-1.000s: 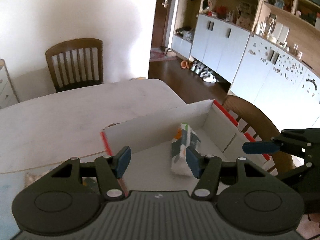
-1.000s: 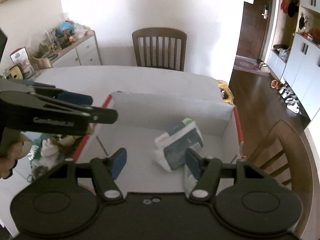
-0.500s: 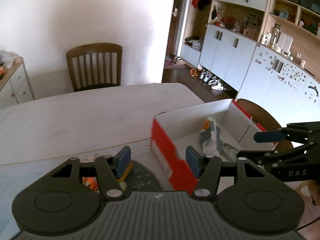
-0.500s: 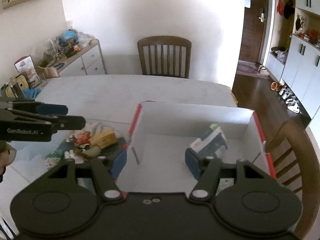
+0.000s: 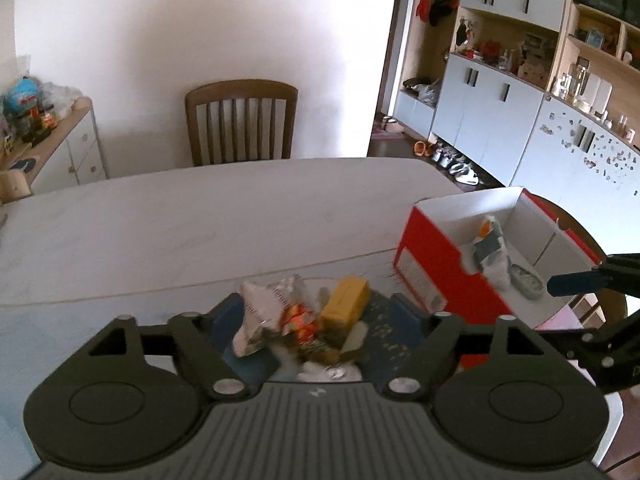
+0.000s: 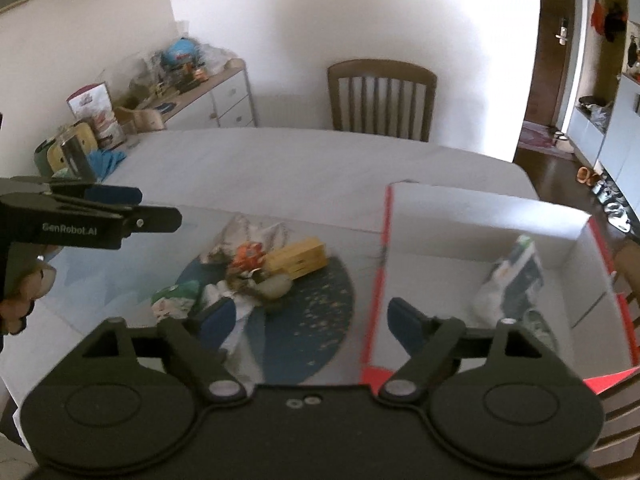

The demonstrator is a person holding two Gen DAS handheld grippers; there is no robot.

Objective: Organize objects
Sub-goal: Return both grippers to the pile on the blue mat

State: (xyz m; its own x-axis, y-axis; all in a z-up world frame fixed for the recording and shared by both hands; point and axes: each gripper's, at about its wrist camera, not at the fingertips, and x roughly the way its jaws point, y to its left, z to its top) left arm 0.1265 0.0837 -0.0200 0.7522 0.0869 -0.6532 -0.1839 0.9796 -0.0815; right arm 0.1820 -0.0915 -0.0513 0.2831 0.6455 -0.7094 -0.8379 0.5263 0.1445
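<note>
A pile of small items lies on a dark blue round mat (image 6: 320,308): a yellow box (image 6: 298,258), an orange packet (image 6: 248,256), a silvery wrapper (image 6: 248,232) and a green-and-white packet (image 6: 176,298). My left gripper (image 5: 318,318) hangs over this pile with its jaws opening; the yellow box (image 5: 344,300) shows between its fingers, but nothing is gripped. My right gripper (image 6: 310,320) is above the mat's near edge, jaws opening and empty. To the right stands a red-and-white cardboard box (image 6: 480,212) with a tissue pack (image 6: 512,280) inside.
The white table (image 5: 200,216) stretches away behind the pile. A wooden chair (image 5: 242,120) stands at its far side and another chair (image 6: 628,264) beside the box. A cluttered sideboard (image 6: 200,96) lines the left wall, with cupboards (image 5: 500,120) on the right.
Both grippers have moved left, from over the box to over the pile on the mat. Both pairs of jaws stand wider than before.
</note>
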